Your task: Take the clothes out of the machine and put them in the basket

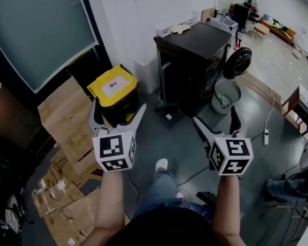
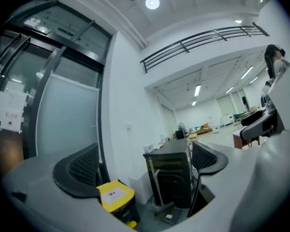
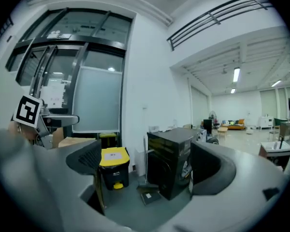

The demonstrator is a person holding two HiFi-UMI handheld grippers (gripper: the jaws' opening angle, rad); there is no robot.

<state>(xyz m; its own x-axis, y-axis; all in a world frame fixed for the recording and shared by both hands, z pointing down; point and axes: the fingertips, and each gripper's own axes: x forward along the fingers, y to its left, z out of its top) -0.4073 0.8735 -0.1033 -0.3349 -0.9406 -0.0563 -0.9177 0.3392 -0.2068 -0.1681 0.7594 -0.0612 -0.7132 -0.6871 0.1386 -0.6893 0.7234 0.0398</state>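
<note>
Head view shows the left gripper (image 1: 118, 109) and the right gripper (image 1: 215, 118), both with jaws spread wide and nothing between them, well short of the black washing machine (image 1: 195, 60), whose round door (image 1: 237, 61) hangs open. No clothes can be made out, either in the drum, which faces away, or in the pale basket (image 1: 226, 96) on the floor just below that door. By this evidence the task is unstarted: approach, unloading and filling the basket all remain.

No legible text; white label (image 1: 113, 85) on yellow bin lid (image 1: 99, 92) too small to read
</note>
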